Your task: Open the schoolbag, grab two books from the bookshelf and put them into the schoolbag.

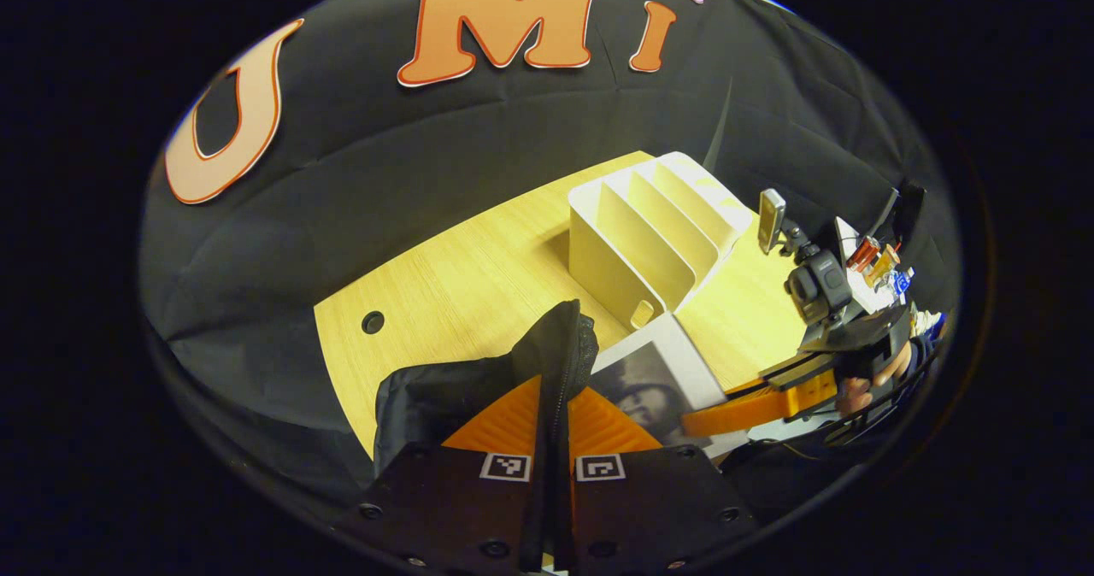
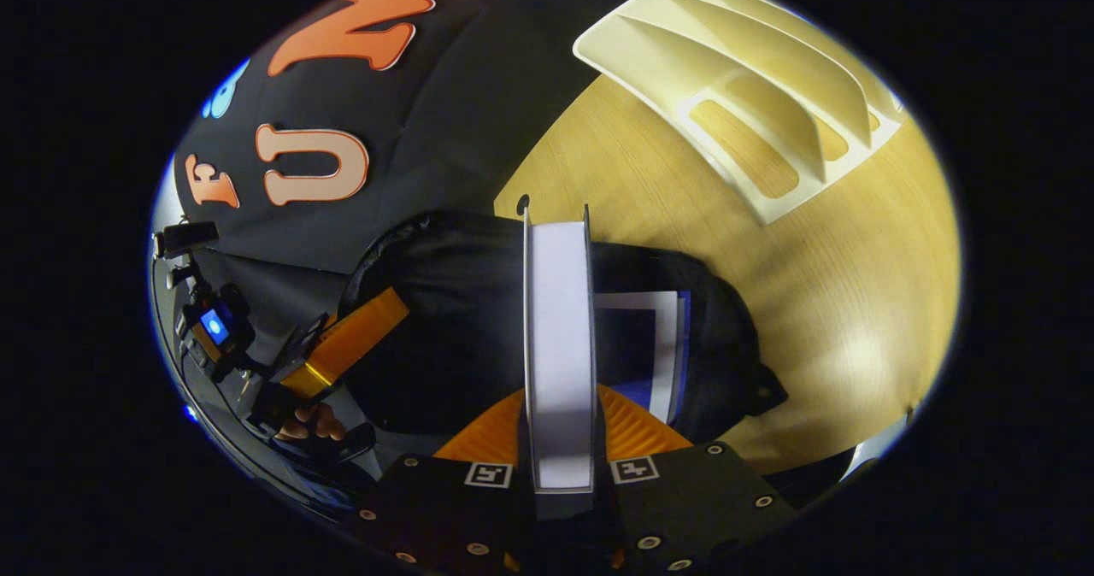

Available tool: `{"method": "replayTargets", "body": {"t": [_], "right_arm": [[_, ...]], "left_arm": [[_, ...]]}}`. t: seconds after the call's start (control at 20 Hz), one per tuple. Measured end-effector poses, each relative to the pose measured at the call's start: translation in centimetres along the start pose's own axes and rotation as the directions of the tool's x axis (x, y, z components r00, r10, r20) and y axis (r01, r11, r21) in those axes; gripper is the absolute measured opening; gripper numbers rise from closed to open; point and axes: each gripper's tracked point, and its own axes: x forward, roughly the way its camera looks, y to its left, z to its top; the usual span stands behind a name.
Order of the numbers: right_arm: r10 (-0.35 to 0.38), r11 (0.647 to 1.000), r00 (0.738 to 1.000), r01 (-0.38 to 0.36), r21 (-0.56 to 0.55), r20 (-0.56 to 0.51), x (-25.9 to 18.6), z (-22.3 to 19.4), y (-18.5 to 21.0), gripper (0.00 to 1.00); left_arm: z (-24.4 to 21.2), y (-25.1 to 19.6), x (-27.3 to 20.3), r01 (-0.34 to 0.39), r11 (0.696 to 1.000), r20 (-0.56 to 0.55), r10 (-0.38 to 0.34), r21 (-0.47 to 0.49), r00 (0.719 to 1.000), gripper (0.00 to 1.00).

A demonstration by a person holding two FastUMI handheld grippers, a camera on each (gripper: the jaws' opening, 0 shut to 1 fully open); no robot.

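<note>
Light wood-grain desk (image 1: 444,294), its surface running from the near left corner towards the far right. A small round dark hole (image 1: 373,322) pierces the desk near its left edge; in the right gripper view the same hole (image 2: 523,204) sits at the desk's edge beside the cloth. Black cloth wall (image 1: 427,157), creased, hangs directly behind the desk's far edge and drapes down past its left corner.
</note>
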Motion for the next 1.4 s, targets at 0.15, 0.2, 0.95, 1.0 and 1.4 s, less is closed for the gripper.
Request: {"method": "replayTargets", "body": {"t": [0.15, 0.2, 0.95, 1.0, 1.4], "right_arm": [[0.023, 1.000, 1.000, -0.023, 0.005, 0.020, 2.6, -0.5, 0.7, 0.27], [0.032, 0.999, 0.999, -0.033, 0.019, 0.034, 3.3, -0.5, 0.9, 0.27], [-0.183, 0.977, 0.974, 0.164, -0.137, -0.138, 5.4, -2.0, -3.9, 0.39], [-0.205, 0.969, 0.966, 0.178, -0.171, -0.158, 5.1, -2.2, -4.4, 0.51], [-0.157, 0.958, 0.975, 0.112, -0.262, -0.158, 0.1, 0.2, -4.4, 0.97]], "left_arm": [[0.4, -0.2, 0.0, 0.001, 1.000, 0.011, -0.002, 0.006, 1.000, 0.05], [0.5, -0.2, 0.0, 0.000, 1.000, 0.014, 0.000, 0.009, 1.000, 0.05], [-0.9, 0.6, 0.8, -0.105, 0.994, 0.015, 0.105, 0.019, 0.994, 0.05], [-0.9, 0.3, 0.9, -0.119, 0.993, 0.012, 0.118, 0.011, 0.993, 0.05], [-1.7, -1.0, 1.6, -0.250, 0.967, -0.014, 0.249, -0.058, 0.968, 0.06]]}}
